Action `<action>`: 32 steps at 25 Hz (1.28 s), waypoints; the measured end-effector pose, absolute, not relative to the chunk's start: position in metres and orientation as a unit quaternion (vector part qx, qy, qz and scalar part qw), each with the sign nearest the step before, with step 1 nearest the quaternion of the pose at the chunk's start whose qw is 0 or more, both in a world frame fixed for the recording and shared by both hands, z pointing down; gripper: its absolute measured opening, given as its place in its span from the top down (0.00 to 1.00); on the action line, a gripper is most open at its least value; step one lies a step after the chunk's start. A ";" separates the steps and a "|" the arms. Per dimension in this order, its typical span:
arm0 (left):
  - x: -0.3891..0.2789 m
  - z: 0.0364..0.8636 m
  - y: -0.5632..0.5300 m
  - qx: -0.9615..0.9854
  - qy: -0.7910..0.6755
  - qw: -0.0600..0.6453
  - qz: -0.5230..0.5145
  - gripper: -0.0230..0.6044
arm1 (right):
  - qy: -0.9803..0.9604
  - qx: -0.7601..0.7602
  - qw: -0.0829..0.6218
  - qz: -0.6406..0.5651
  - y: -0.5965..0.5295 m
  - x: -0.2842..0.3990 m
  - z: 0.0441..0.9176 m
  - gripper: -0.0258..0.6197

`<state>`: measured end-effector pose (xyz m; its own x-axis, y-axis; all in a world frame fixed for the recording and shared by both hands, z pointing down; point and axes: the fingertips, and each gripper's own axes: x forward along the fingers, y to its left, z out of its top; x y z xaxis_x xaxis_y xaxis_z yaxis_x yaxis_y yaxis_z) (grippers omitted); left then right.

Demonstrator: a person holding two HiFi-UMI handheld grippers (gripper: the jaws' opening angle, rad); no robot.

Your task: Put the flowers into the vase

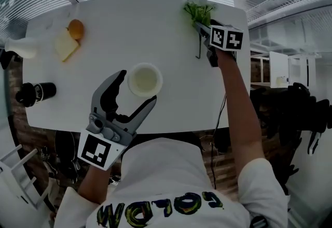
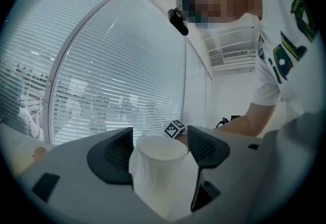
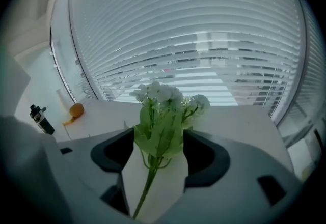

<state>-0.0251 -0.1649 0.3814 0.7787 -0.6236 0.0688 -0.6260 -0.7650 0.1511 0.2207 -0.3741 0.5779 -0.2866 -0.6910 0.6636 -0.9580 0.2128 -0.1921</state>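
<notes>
The white ribbed vase point(image 1: 144, 79) stands upright near the table's front middle. My left gripper point(image 1: 138, 87) reaches it from the front, open, one finger on each side of it. In the left gripper view the vase point(image 2: 163, 177) fills the gap of that gripper point(image 2: 160, 144). A bunch of white flowers point(image 1: 198, 9) with green leaves lies at the far right corner of the table. My right gripper point(image 1: 203, 27) is right behind it, open. In the right gripper view the flowers point(image 3: 163, 116) and their stem lie between the spread jaws of that gripper point(image 3: 159, 151).
On the white table point(image 1: 114, 30) an orange point(image 1: 75, 28) and a pale yellow wedge point(image 1: 66, 45) sit at the far left. A white bottle point(image 1: 23, 47) and a black bottle point(image 1: 35, 93) lie at the left edge. Window blinds run behind the table.
</notes>
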 end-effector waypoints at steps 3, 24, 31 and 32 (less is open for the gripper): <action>-0.024 0.384 -0.166 0.940 -0.330 0.081 0.011 0.44 | -0.736 0.551 0.227 0.321 -0.386 0.225 0.590 0.49; -0.022 0.393 -0.167 0.942 -0.323 0.090 0.025 0.44 | -0.719 0.528 0.216 0.397 -0.400 0.225 0.621 0.77; -0.020 0.392 -0.164 0.941 -0.324 0.093 0.031 0.44 | -0.724 0.540 0.180 0.389 -0.395 0.229 0.602 0.79; -0.020 0.392 -0.163 0.941 -0.324 0.091 0.033 0.44 | -0.726 0.542 0.175 0.386 -0.394 0.230 0.598 0.79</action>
